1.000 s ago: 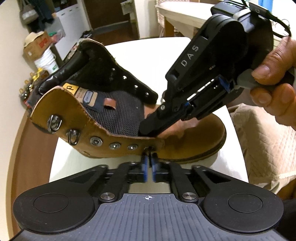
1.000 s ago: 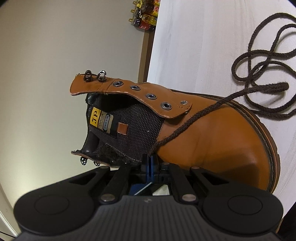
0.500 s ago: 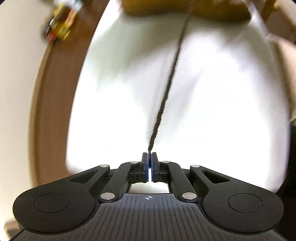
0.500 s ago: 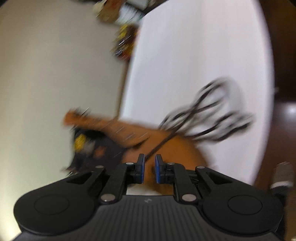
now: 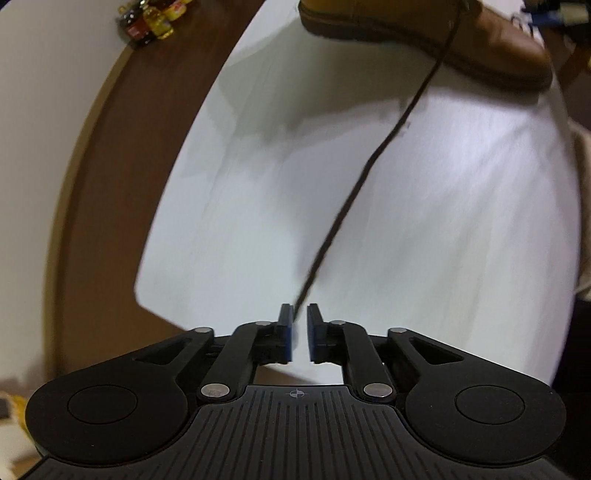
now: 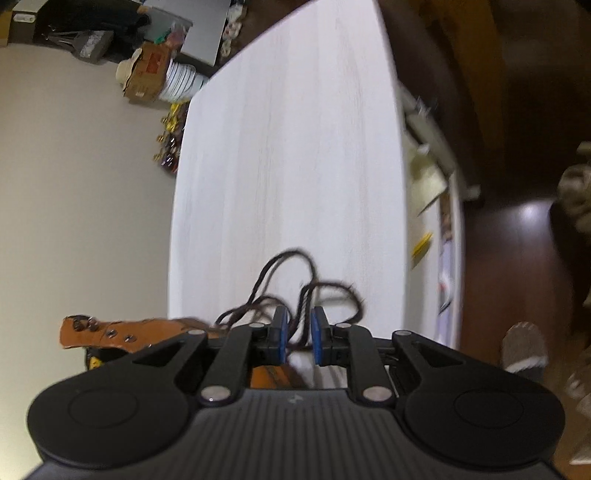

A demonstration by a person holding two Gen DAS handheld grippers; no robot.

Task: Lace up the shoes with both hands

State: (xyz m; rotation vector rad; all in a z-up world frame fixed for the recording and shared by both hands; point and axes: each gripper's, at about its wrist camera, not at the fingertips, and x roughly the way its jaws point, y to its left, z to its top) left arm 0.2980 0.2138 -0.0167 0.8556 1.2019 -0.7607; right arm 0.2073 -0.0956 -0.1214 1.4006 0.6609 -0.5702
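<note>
Left gripper (image 5: 300, 317): jaws just parting, lace (image 5: 373, 158) apparently slipping free between them. Right gripper (image 6: 297, 321): jaws parting, spread, empty. Boot (image 5: 424, 29) lies on white worktop (image 5: 443, 221).

My left tool (image 5: 300, 334) points steeply down, jaws just opening a little; my right tool (image 6: 297, 334) tilts down, jaws opening wider.

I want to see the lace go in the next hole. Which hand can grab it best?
Probably the left gripper: the lace runs straight from the boot to its just-opened jaws. The right gripper faces only tangled loops.
</note>
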